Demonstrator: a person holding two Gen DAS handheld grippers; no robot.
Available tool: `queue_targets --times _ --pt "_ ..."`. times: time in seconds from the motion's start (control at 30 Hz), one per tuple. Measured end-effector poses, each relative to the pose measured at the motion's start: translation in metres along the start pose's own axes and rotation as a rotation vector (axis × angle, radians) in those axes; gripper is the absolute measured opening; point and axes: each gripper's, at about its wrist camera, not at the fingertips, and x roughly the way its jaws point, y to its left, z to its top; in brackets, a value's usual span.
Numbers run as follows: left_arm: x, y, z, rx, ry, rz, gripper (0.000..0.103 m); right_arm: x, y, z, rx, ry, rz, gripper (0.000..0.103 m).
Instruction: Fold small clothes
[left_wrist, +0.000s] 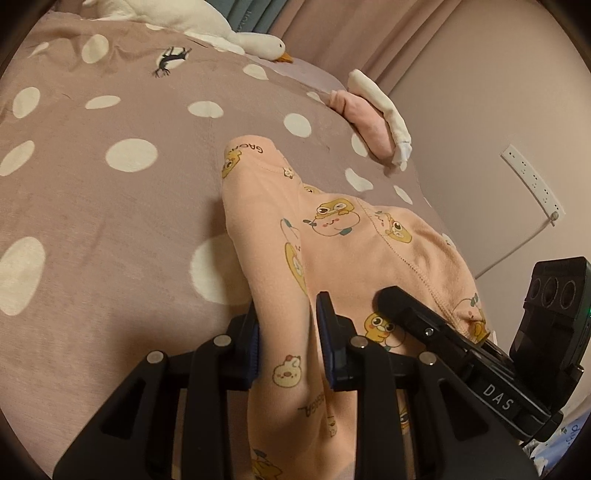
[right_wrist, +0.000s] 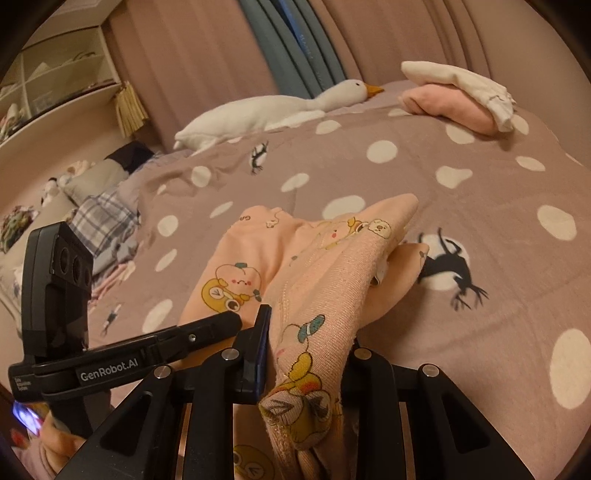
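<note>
A small peach garment (left_wrist: 332, 236) printed with yellow cartoon animals lies partly lifted off the dotted bedspread (left_wrist: 110, 206). My left gripper (left_wrist: 290, 325) is shut on a bunched fold of it, the cloth filling the gap between the blue pads. In the right wrist view the same peach garment (right_wrist: 325, 273) drapes over my right gripper (right_wrist: 306, 339), which is shut on its hem; the right finger is hidden under the cloth. Each gripper shows in the other's view: the right gripper (left_wrist: 406, 306) at the garment's right edge, the left gripper (right_wrist: 207, 325) at its left.
Folded pink and white clothes (left_wrist: 373, 114) are stacked at the far right edge of the bed, also visible as a folded stack (right_wrist: 454, 96). A white plush goose (right_wrist: 273, 107) lies along the curtain. A power strip (left_wrist: 532, 181) hangs on the wall. Shelves (right_wrist: 55, 74) stand at left.
</note>
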Motion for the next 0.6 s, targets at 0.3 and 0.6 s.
queue_targets --times 0.3,0.6 --pt "-0.012 0.021 0.002 -0.031 -0.025 0.033 0.025 0.017 0.022 0.003 -0.03 0.013 0.03 0.027" --pt "-0.007 0.042 0.004 -0.062 -0.011 0.071 0.025 0.037 0.027 0.002 -0.015 0.053 0.057 0.027"
